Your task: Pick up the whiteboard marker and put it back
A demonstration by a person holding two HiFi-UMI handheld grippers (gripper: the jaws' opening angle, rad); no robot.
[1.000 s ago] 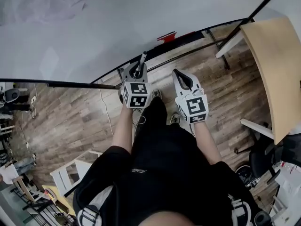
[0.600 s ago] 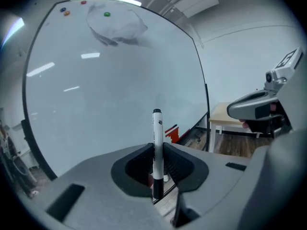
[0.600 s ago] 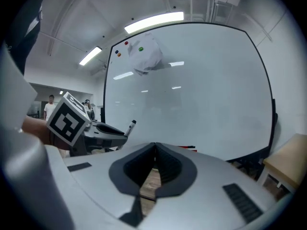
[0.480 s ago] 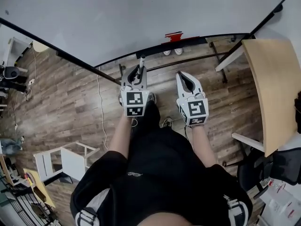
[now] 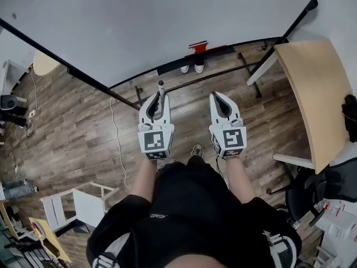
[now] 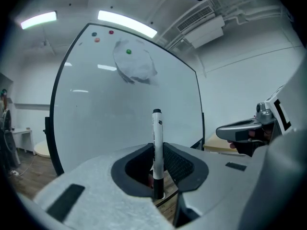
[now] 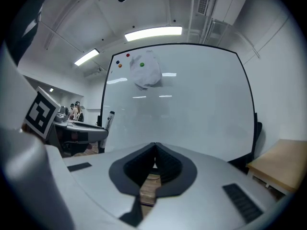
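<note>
Locate the whiteboard marker (image 6: 157, 147) clamped upright in the left claw (image 5: 158, 96), gripped by the pads low on the barrel, with the dark-tipped upper end projecting above the jaws. Compare with the head view a second ago: same grip, but both claws now raised and carried forward, nearer the whiteboard (image 5: 167, 21) and its dark ledge (image 5: 173, 66). Read this as pick-up complete and return under way. Judge the remaining work as reaching the ledge, laying the marker down and releasing. Expect to tip the marker from upright toward level before set-down, to guard against rolling off. Confirm the right claw (image 7: 154, 146) clenched on nothing, with pads together at the tips, beside the left one and apart from it. Use the head view for the ledge, a red item (image 5: 198, 46) on it, a pair of white shoes (image 5: 192, 68) on the floor near it and a wooden surface (image 5: 312, 88) at the right, all absent or barely shown in the left gripper view. Use the left gripper view for pad contact on the barrel, plus coloured magnets (image 6: 111, 32) and a grey smudge (image 6: 135, 66) high on the board, seen only at the frame edge from the head.
</note>
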